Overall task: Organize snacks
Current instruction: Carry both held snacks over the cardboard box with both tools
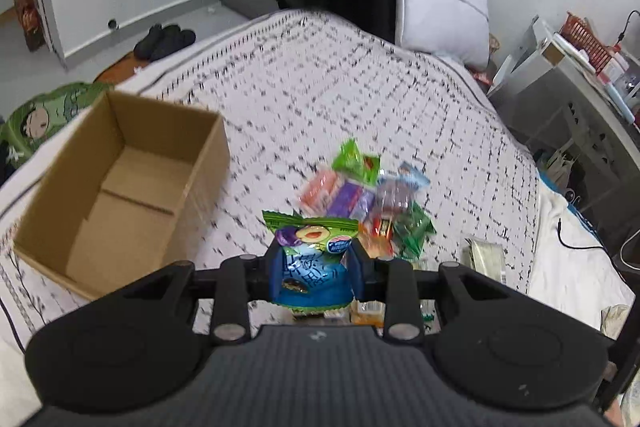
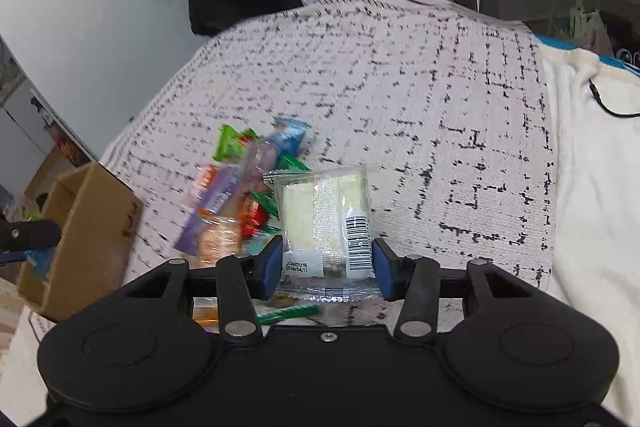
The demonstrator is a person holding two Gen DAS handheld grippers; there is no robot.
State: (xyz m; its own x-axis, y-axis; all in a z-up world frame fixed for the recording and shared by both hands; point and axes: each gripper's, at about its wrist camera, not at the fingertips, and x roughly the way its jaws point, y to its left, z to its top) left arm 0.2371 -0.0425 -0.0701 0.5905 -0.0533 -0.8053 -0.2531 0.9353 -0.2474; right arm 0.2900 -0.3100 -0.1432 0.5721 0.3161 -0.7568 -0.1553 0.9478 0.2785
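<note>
White black-flecked bedspread (image 1: 320,99) — left gripper (image 1: 316,259) pinching blue-green packet (image 1: 310,267), right gripper (image 2: 325,263) pinching clear packet (image 2: 324,219).

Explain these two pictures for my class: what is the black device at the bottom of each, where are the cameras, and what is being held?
A person holds a hand tool with two jaws in each hand; a camera on each tool looks forward along them. One picture is from the left gripper, whose jaws squeeze a blue and green snack packet. The other is from the right gripper, shut on a clear packet with a barcode. On the patterned bedspread lie a pile of snacks and an empty cardboard box.
</note>
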